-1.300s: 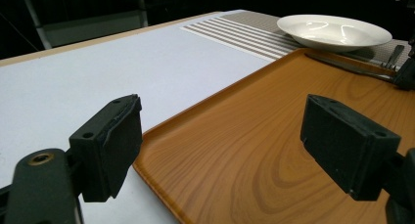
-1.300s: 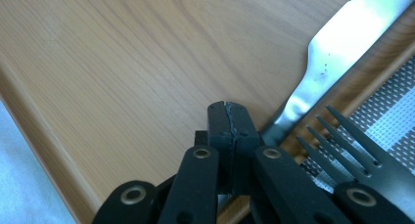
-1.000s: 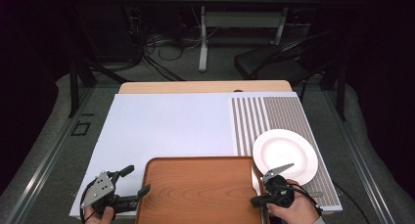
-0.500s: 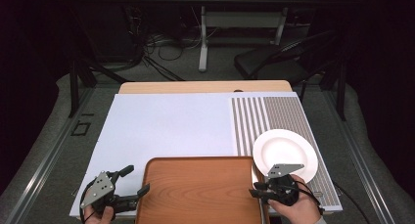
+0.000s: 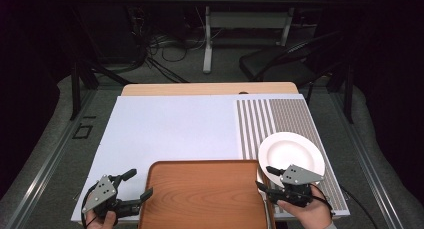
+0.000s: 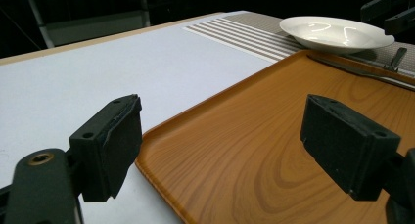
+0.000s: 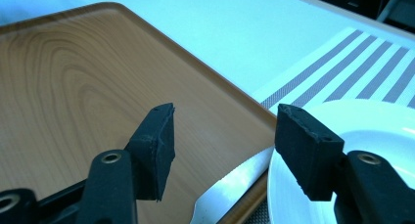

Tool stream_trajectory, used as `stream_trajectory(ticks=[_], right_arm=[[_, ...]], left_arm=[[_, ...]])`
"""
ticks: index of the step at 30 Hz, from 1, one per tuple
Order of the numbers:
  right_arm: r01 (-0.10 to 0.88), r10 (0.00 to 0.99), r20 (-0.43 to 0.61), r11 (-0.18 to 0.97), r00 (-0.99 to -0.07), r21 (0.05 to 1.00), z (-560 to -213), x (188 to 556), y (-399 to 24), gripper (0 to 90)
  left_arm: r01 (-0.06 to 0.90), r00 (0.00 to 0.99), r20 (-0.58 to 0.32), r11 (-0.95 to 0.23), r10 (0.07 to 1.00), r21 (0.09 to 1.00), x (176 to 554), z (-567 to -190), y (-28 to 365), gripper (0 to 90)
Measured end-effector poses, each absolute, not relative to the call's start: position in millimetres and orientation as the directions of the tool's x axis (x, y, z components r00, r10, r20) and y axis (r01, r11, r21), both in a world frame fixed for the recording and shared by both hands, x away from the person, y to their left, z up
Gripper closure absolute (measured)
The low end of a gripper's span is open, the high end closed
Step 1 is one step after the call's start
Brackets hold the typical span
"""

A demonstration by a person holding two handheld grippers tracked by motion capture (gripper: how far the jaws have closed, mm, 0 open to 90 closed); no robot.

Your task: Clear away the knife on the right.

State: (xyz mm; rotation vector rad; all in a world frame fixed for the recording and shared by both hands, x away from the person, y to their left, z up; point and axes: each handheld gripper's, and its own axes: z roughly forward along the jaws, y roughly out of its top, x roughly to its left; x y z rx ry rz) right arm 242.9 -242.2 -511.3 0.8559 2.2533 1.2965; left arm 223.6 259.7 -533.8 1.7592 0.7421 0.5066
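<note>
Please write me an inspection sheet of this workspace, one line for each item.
Surface: white mat with a striped part at the right.
Job's things: wooden tray, white plate, knife lying between them.
Clutter: nothing seen.
Grippers: left gripper open at the tray's left edge; right gripper open over the knife, jaws just been opening, nothing gripped.
Cables: loose tangle on the floor behind the table.
Surroundings: dark room, chair.

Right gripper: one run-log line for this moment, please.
right gripper: open, jaws just opening, nothing between | over knife | between tray and plate | left gripper: open
</note>
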Motion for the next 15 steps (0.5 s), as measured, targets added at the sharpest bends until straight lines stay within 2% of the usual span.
stream_trajectory(ticks=[5,10,13,15], right_arm=[[0.242,0.691,-0.086,0.363,-0.718,0.900,-512,242,-253,39.9],[0.312,0.710,0.004,0.305,-0.704,0.900,-511,241,-264,36.9],[0.373,0.723,0.058,0.283,-0.688,0.884,-513,241,-271,25.9],[0.354,0.737,0.026,0.293,-0.675,0.888,-515,240,-276,21.5]], left_arm=[[0.228,0.711,-0.026,-0.196,0.703,0.954,223,-534,260,16.0],[0.228,0.710,-0.025,-0.196,0.703,0.954,223,-534,260,16.0],[0.228,0.710,-0.025,-0.196,0.704,0.954,223,-534,260,16.0],[0.228,0.710,-0.025,-0.196,0.704,0.954,223,-534,260,16.0]])
